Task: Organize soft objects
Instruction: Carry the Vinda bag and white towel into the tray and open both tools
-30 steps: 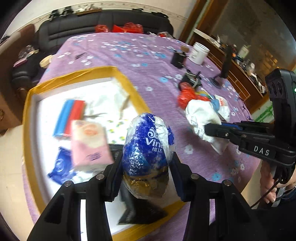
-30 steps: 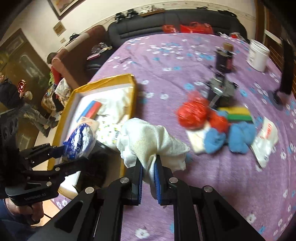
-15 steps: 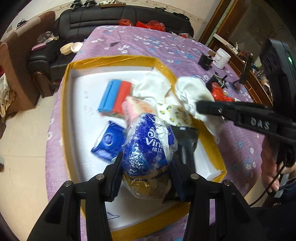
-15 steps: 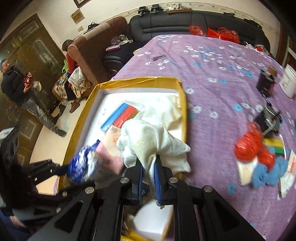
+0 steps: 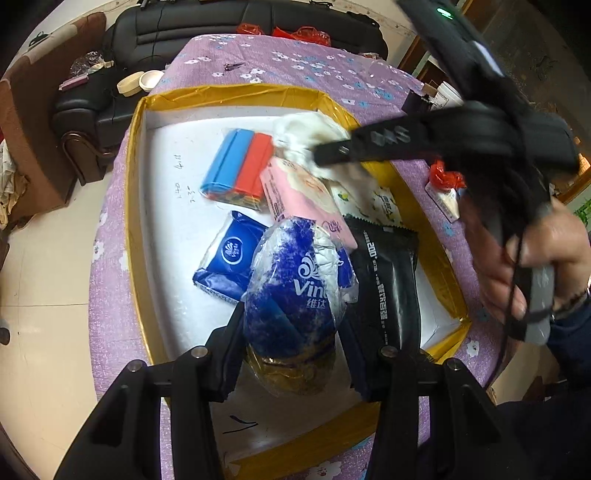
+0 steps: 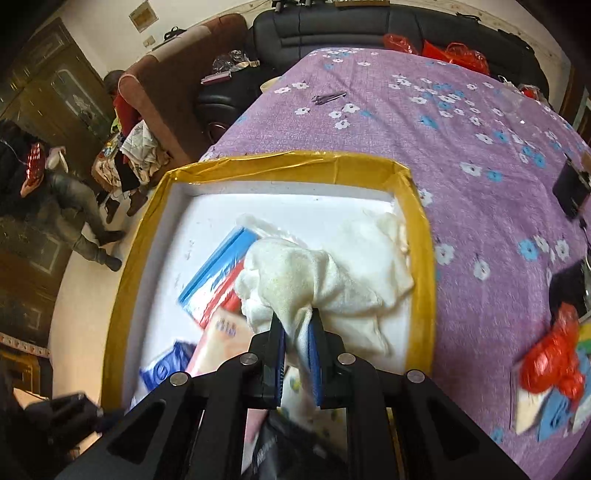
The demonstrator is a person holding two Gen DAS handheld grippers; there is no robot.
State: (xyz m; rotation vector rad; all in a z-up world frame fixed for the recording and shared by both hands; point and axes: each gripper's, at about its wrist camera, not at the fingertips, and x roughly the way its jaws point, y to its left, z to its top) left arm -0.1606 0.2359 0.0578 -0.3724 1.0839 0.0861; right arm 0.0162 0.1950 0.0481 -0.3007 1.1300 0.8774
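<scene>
My left gripper [image 5: 291,325] is shut on a blue-and-white wrapped tissue roll [image 5: 295,295], held above the near end of a yellow-rimmed white box [image 5: 136,177]. My right gripper [image 6: 297,332] is shut on a cream towel [image 6: 295,277], held over the box's [image 6: 421,258] far right part; it also shows in the left wrist view [image 5: 321,151]. In the box lie a blue-and-red pack [image 5: 240,166], a pink tissue pack [image 5: 303,195], a blue tissue pack [image 5: 229,258], a black pouch [image 5: 388,280] and a white cloth [image 6: 376,240].
The box sits on a purple flowered tablecloth [image 6: 461,122]. Red bags [image 6: 554,358], blue cloths and packets lie on the table to the right of the box. A black sofa [image 6: 369,26] stands behind the table. Floor lies to the left.
Both grippers moved left from over the tablecloth to over the box, each still holding its item. The right gripper with the towel now reaches across above the box's far half.
</scene>
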